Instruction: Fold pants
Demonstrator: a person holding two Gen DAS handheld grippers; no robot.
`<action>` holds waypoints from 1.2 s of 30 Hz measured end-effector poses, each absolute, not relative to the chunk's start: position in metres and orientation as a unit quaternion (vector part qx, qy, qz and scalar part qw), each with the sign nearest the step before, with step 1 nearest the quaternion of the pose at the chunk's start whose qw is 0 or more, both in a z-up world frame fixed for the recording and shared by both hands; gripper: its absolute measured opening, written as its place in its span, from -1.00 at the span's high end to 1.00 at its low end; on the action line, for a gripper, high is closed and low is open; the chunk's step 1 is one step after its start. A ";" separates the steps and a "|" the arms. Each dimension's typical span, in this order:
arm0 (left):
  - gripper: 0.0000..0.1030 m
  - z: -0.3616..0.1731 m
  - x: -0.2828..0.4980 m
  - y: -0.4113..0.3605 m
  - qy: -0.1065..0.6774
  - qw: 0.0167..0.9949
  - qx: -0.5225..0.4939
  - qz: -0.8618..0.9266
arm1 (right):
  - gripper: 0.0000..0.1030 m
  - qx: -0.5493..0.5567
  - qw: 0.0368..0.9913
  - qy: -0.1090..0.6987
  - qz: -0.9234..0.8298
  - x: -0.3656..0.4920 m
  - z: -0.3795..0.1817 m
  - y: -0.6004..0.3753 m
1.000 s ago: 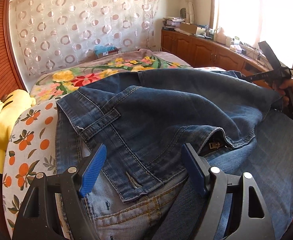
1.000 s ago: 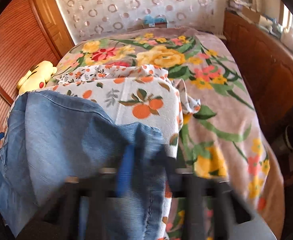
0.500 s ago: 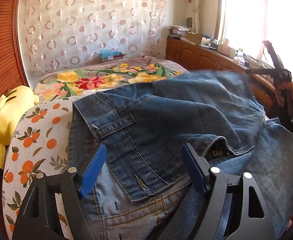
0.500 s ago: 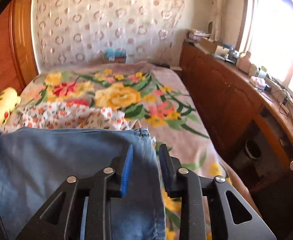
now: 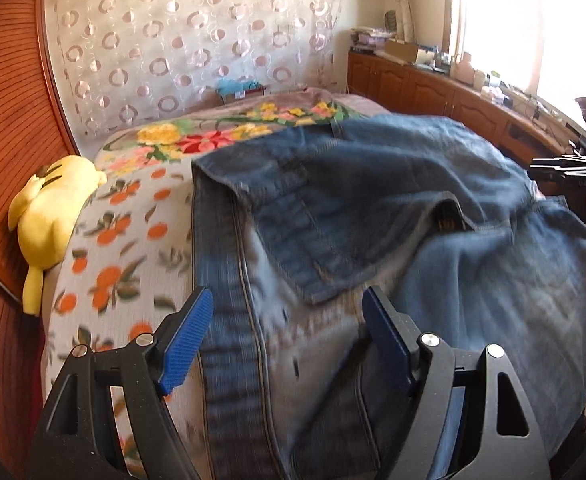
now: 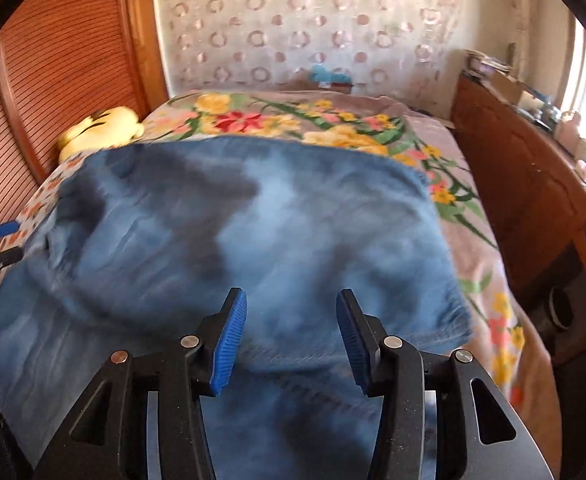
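Pants of blue denim [image 5: 373,216] are lying folded over themselves on the bed [image 6: 481,240], their stitched waistband and seams draping across the white orange-printed cloth [image 5: 133,240] beside the soft yellow plush toy [image 5: 49,216]. The left tool [image 5: 289,336] is hovering over the waistband end, ribbed blue pads spread wide, gripping nothing. The right tool [image 6: 291,336], farther from the plush toy, has just been opening; its pads are standing apart above the smooth faded leg fabric, holding nothing.
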State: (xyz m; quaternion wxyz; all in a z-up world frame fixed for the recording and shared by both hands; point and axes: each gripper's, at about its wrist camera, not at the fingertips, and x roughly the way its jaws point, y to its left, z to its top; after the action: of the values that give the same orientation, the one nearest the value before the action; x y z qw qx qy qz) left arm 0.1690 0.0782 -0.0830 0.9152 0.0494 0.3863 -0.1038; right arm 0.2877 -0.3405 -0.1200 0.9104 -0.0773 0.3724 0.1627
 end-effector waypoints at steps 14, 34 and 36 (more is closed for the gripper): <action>-0.51 -0.100 0.119 0.074 0.411 0.905 0.042 -0.101 | 0.05 -0.082 0.909 0.379 0.152 0.245 -0.159 -0.348; 0.78 -0.064 0.074 0.076 0.346 0.933 0.034 -0.093 | -0.07 -0.083 0.915 0.368 0.145 0.224 -0.155 -0.316; 0.78 -0.045 0.064 0.077 0.324 0.941 0.016 -0.102 | -0.08 -0.083 0.915 0.368 0.145 0.225 -0.155 -0.316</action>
State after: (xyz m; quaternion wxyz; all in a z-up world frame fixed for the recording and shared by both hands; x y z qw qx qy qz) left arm 0.0641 0.0772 -0.0450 0.9405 0.0162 0.3238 -0.1017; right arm 0.2245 -0.3165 -0.1553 0.9148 -0.0830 0.3677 0.1452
